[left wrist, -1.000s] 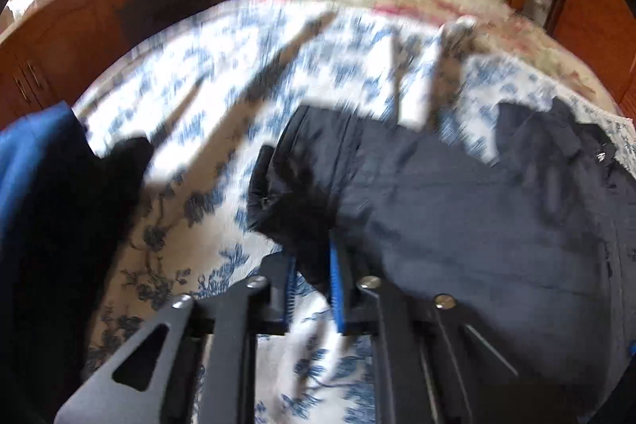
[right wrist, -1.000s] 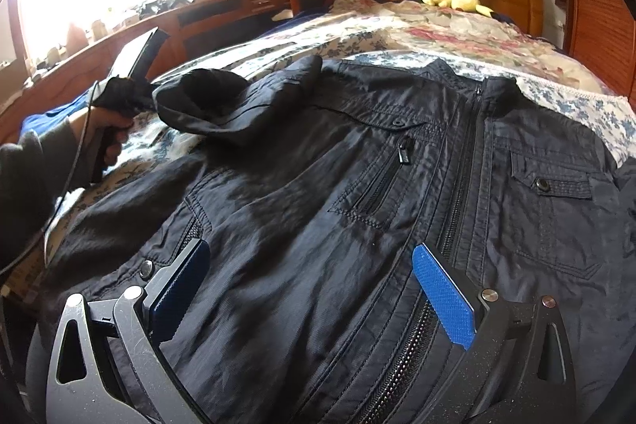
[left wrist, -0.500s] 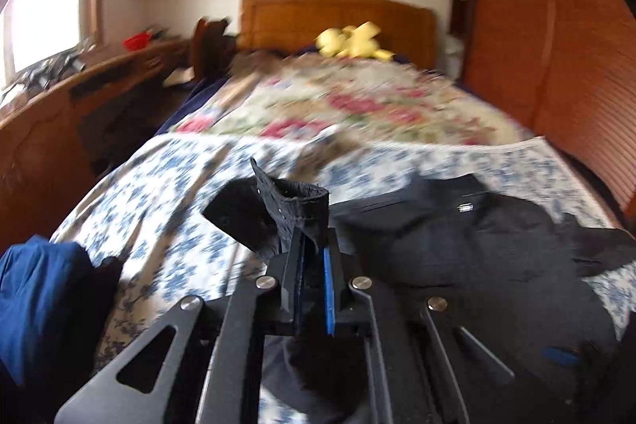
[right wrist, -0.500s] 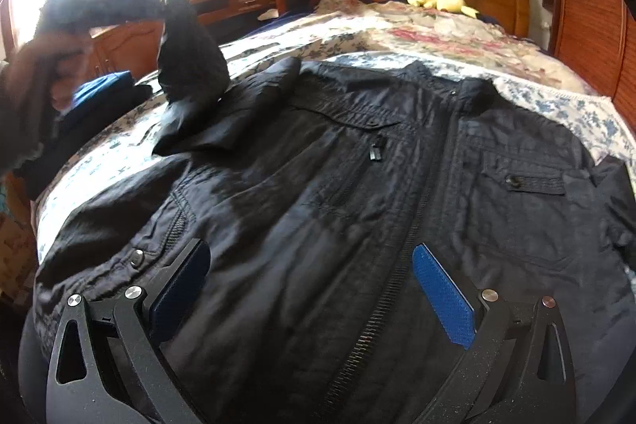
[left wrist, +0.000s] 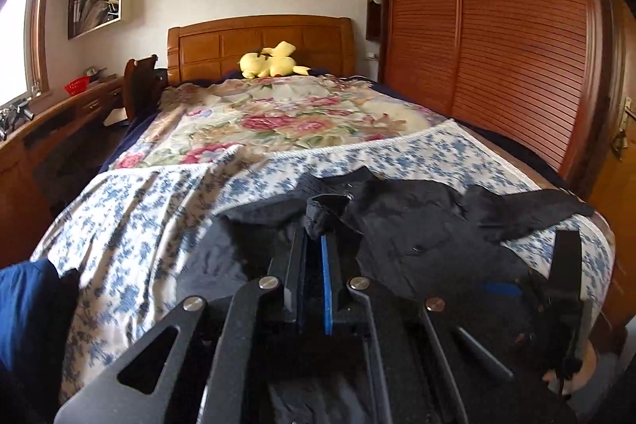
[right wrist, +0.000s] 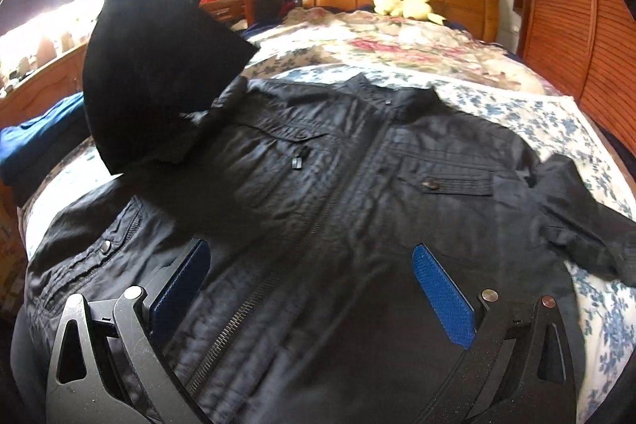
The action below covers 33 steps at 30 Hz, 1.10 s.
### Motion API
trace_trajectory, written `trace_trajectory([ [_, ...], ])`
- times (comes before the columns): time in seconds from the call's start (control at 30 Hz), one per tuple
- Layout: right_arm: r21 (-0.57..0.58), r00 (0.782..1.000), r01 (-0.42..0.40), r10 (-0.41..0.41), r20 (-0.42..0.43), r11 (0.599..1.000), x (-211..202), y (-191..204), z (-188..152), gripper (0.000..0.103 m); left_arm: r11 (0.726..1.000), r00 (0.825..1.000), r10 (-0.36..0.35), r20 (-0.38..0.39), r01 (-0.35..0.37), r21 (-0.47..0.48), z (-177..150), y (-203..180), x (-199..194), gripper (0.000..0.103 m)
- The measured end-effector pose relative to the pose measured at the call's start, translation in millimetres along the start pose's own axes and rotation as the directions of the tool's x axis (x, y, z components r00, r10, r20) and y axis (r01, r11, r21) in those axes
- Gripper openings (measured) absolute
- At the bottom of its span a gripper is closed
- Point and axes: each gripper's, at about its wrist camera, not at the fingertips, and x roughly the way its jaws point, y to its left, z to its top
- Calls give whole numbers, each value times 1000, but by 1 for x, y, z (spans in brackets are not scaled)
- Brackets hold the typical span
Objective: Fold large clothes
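A black zip-up jacket (right wrist: 338,185) lies front up on the bed, collar toward the headboard. Its left sleeve (right wrist: 151,66) is lifted high above the jacket's left shoulder. My left gripper (left wrist: 314,245) is shut on that sleeve's cuff (left wrist: 324,215), holding it up over the jacket body (left wrist: 417,237). My right gripper (right wrist: 310,285) is open and empty, hovering low over the jacket's lower front with a pad on each side of the zipper. It also shows at the right of the left wrist view (left wrist: 556,289). The other sleeve (right wrist: 576,225) lies spread to the right.
The bed has a blue-flowered sheet (left wrist: 139,225) and a floral quilt (left wrist: 298,114) farther up. A yellow plush toy (left wrist: 270,64) sits by the wooden headboard. Blue cloth (right wrist: 35,142) lies at the bed's left edge. A wooden wardrobe (left wrist: 497,46) stands right, a desk (left wrist: 51,122) left.
My left gripper closed on the sleeve cuff, lifted it off the bed and carried it up and over toward the jacket body. My right gripper stayed open over the lower front.
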Motion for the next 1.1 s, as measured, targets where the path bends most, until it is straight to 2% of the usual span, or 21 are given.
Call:
trace_trajectory([
  [0.27, 15, 1000, 23, -23, 13, 1000, -20, -19, -1, 103, 999, 994, 7, -105, -11, -38, -53, -11, -5, 3],
  [0.33, 17, 999, 30, -31, 10, 999, -23, -20, 1, 103, 999, 993, 30, -113, -34, -31, -64, -12, -6, 3],
  [0.5, 32, 999, 38, -38, 11, 999, -26, -20, 5, 103, 999, 992, 21, -125, -25, -26, -88, -14, -15, 4],
  [0.67, 21, 1000, 25, -26, 14, 999, -23, -7, 13, 103, 999, 993, 15, -116, -19, -34, -108, -11, -34, 15],
  [0.73, 15, 1000, 17, -17, 14, 1000, -19, -1, 17, 103, 999, 994, 18, -109, -22, -40, -115, -9, -43, 27],
  [0.9, 0, 1000, -14, 14, 4, 1000, -5, 18, 24, 103, 998, 994, 46, -98, -50, -34, -131, 0, -67, 36],
  [1.1, -29, 998, -59, 58, -26, 998, 17, 44, 24, 103, 996, 996, 51, -71, -56, -66, -140, 18, -93, 38],
])
